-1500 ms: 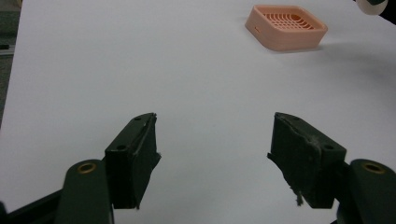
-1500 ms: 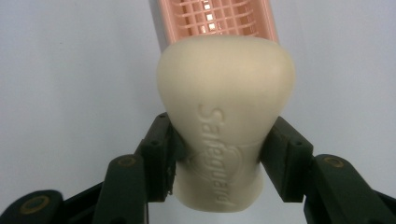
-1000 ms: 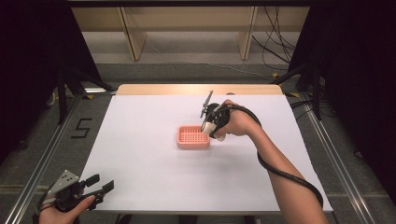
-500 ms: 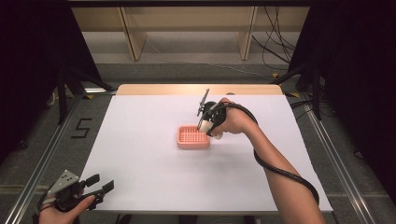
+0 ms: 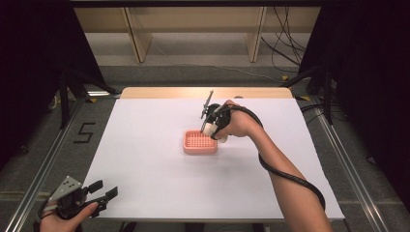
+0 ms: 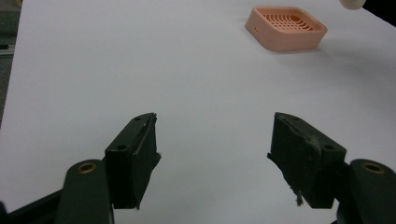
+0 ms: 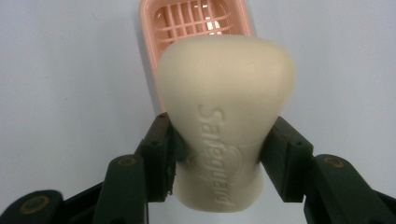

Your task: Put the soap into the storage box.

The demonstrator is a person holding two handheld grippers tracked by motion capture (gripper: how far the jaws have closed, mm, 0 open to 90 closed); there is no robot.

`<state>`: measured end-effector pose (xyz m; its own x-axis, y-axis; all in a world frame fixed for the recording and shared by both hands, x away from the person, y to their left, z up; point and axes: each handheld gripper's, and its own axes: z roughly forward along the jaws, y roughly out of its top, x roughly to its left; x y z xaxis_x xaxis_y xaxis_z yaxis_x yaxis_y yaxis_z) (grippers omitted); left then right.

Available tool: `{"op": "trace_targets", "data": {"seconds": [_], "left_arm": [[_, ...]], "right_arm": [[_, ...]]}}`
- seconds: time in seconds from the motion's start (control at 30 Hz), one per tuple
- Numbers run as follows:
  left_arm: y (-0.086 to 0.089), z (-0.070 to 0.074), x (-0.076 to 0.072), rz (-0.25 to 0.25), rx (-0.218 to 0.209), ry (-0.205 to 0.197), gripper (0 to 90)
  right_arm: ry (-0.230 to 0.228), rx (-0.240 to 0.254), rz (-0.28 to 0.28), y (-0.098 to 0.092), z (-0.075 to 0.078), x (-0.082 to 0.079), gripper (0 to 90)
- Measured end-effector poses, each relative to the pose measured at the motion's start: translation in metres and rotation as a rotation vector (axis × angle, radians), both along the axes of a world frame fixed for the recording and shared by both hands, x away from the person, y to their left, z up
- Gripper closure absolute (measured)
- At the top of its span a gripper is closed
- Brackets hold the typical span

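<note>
Cream soap bar (image 7: 226, 126) above pink tray's (image 7: 148, 28) edge.

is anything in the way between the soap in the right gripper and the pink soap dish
Nothing visible is. The right gripper is shut on the cream soap bar and holds it just above the near right edge of the pink soap dish. The dish's slatted grid is bare, and only white table surrounds it.

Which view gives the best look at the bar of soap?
The right gripper view: the soap is close up, its embossed lettering legible, clamped in the right gripper. The high view shows it small above the pink dish; the left gripper view catches an edge.
</note>
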<state>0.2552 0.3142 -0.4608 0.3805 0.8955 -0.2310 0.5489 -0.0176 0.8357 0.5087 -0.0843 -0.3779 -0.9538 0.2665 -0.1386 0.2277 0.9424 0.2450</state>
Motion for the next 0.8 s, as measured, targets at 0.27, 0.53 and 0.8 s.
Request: {"op": "trace_targets", "data": {"seconds": [0.27,0.53,0.8], "left_arm": [[0.0001,0.0002,0.0,-0.001,0.002,0.001,31.0],[0.0004,0.0003,0.0,-0.003,0.001,0.002,31.0],[0.0004,0.0003,0.0001,-0.003,0.0,0.002,31.0]], "right_arm": [[0.002,-0.001,0.001,0.0023,0.0005,0.0012,50.3],[0.003,-0.009,0.0,0.0055,-0.0018,0.0025,50.3],[0.003,-0.004,0.016,0.0074,-0.0026,0.0045,50.3]]}}
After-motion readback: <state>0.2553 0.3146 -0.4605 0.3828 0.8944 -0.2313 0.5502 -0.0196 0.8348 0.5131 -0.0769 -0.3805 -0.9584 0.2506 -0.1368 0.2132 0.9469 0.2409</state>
